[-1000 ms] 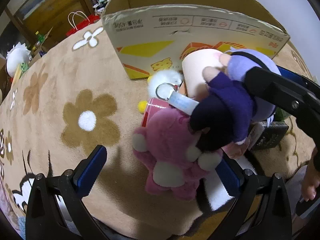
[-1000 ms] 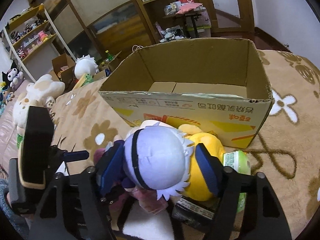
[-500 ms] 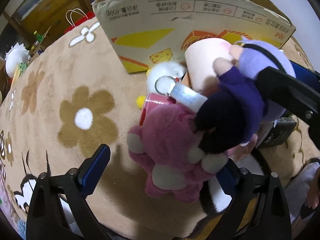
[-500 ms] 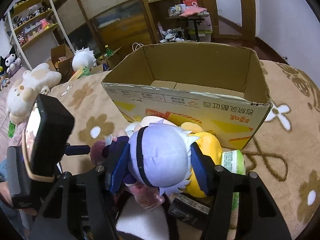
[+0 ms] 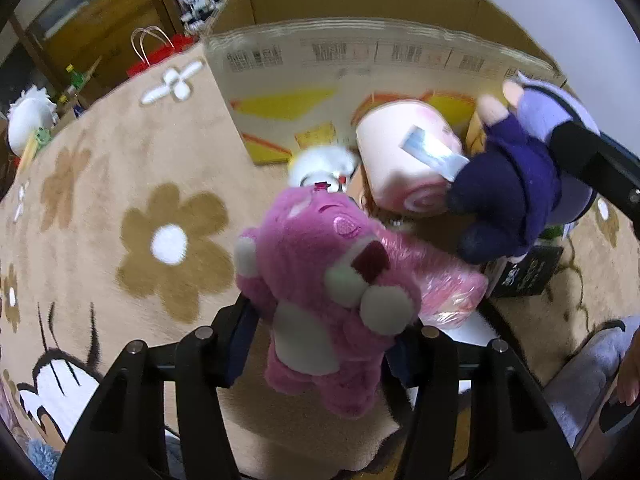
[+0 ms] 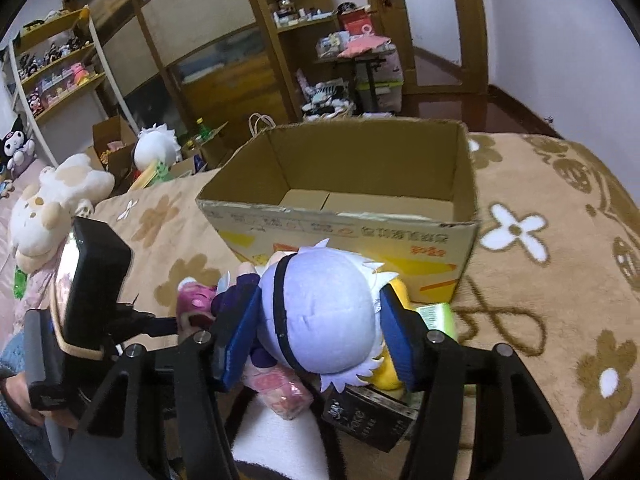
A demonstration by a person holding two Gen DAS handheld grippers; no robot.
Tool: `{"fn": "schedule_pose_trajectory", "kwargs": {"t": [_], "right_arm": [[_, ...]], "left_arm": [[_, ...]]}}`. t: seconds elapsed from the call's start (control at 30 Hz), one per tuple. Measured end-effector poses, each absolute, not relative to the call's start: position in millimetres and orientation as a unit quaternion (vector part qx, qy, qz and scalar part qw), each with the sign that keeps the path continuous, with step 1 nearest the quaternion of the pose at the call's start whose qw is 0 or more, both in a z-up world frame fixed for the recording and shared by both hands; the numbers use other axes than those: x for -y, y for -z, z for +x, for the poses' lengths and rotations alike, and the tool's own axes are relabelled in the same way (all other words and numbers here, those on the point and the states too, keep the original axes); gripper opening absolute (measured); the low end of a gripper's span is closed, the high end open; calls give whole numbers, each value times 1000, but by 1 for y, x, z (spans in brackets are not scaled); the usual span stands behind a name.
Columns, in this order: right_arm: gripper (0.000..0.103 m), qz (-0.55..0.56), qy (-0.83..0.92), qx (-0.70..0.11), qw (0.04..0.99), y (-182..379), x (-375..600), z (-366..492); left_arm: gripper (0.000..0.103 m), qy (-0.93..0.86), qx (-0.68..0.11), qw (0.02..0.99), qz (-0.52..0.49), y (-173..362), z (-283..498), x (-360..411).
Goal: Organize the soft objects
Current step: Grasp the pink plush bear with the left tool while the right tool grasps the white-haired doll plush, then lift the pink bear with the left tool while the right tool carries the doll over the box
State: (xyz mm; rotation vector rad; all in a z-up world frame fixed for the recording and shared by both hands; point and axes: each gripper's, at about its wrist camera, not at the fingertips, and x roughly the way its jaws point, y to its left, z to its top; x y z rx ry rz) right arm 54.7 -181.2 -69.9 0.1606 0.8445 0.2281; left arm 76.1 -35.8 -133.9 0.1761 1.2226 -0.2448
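My left gripper (image 5: 320, 344) is shut on a pink plush bear (image 5: 332, 280) and holds it lifted above the flowered rug. My right gripper (image 6: 320, 328) is shut on the lavender-haired head of a plush doll (image 6: 324, 312) in dark purple clothes; the doll also shows in the left wrist view (image 5: 516, 188), raised at the right. An open cardboard box (image 6: 344, 224) stands just beyond both toys, with bare flaps on its floor; it also shows in the left wrist view (image 5: 360, 64).
On the rug in front of the box lie a peach plush (image 5: 404, 164), a white fluffy toy (image 5: 324, 164), a yellow plush (image 6: 394, 364), a pink wrapped packet (image 6: 280, 392), a dark box (image 6: 368, 416) and a green carton (image 6: 436, 316). Shelves and more plush toys (image 6: 52, 196) stand at the left.
My left gripper has closed on the pink bear and lifted it off the rug. My right gripper has raised the doll higher, toward the box.
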Motion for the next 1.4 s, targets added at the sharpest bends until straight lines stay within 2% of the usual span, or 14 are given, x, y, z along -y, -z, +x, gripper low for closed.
{"fn": "schedule_pose_trajectory", "kwargs": {"t": [0.47,0.87,1.4], "right_arm": [[62,66,-45,-347,935,30,208,26],[62,62,-13,-251,966,-4,213,11],[62,65,-5,-226,972,-8,220,41]], "left_arm": [[54,94,-452,885,55,65,47,20],[54,54,-282,955,68,0,27,32],[54,55,-244,966,69,-21,88,44]]}}
